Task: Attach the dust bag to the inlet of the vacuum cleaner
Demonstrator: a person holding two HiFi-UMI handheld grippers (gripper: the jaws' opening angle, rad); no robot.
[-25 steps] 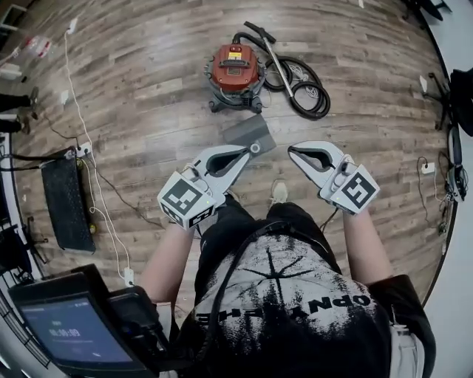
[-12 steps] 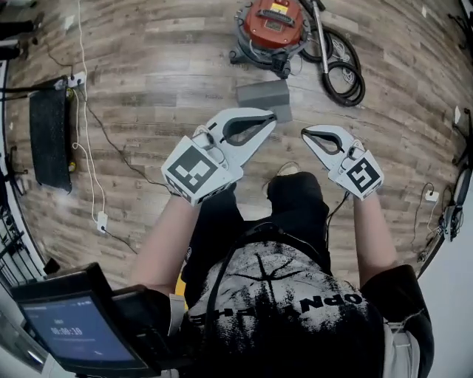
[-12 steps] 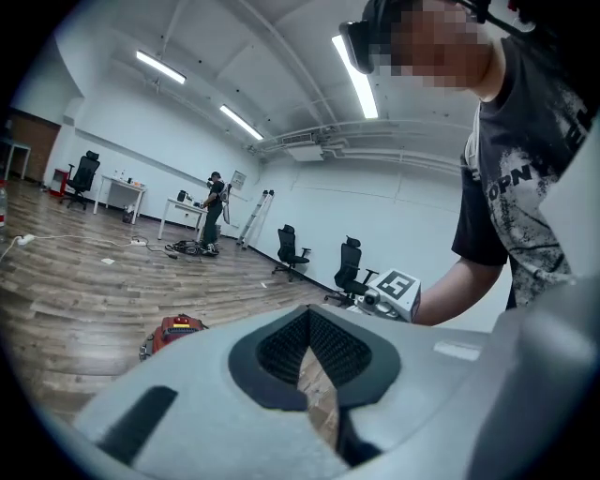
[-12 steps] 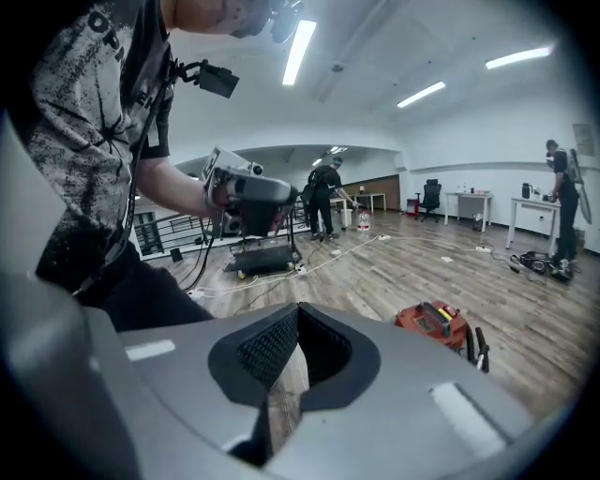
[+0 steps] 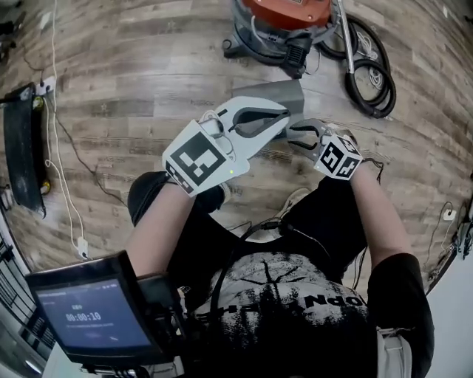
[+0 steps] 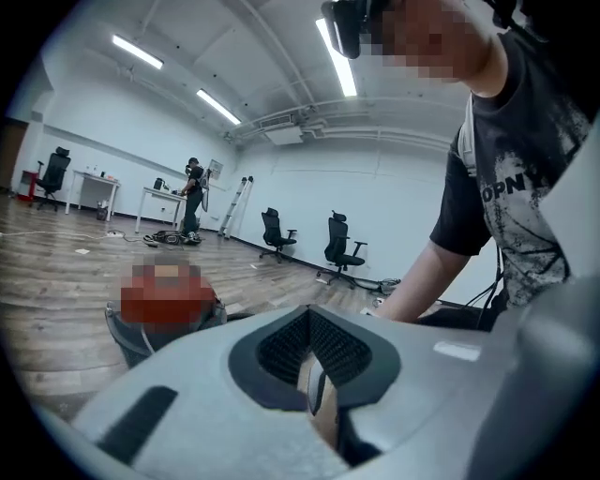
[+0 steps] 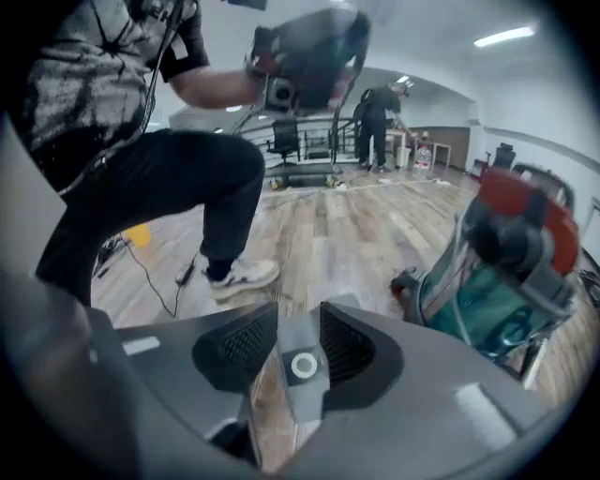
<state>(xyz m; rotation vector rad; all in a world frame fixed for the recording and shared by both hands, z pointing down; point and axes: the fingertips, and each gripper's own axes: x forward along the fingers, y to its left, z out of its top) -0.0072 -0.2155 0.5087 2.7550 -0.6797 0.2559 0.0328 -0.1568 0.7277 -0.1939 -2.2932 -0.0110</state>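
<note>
A flat grey dust bag (image 5: 266,93) lies on the wood floor just in front of the red vacuum cleaner (image 5: 284,11). My left gripper (image 5: 284,117) reaches over the bag's near edge with its jaws shut and nothing between them; in its own view they (image 6: 314,380) meet in front of the vacuum cleaner (image 6: 141,328). My right gripper (image 5: 294,134) points down at the bag's near right corner. Its jaws (image 7: 286,370) have just been opening. The dust bag (image 7: 305,333), with its white ring, shows in the gap, and the pads are not pressing on it.
The vacuum's black hose (image 5: 369,70) coils at the right beside its metal tube. A black mat (image 5: 21,151) and white cables (image 5: 55,118) lie at the left. The person's knees and a shoe (image 5: 295,199) are close behind the grippers. A tablet (image 5: 89,317) hangs at the lower left.
The person has crouched, and both grippers have sunk towards the dust bag. The right gripper has tipped downward and its jaws have parted. The left gripper stays shut.
</note>
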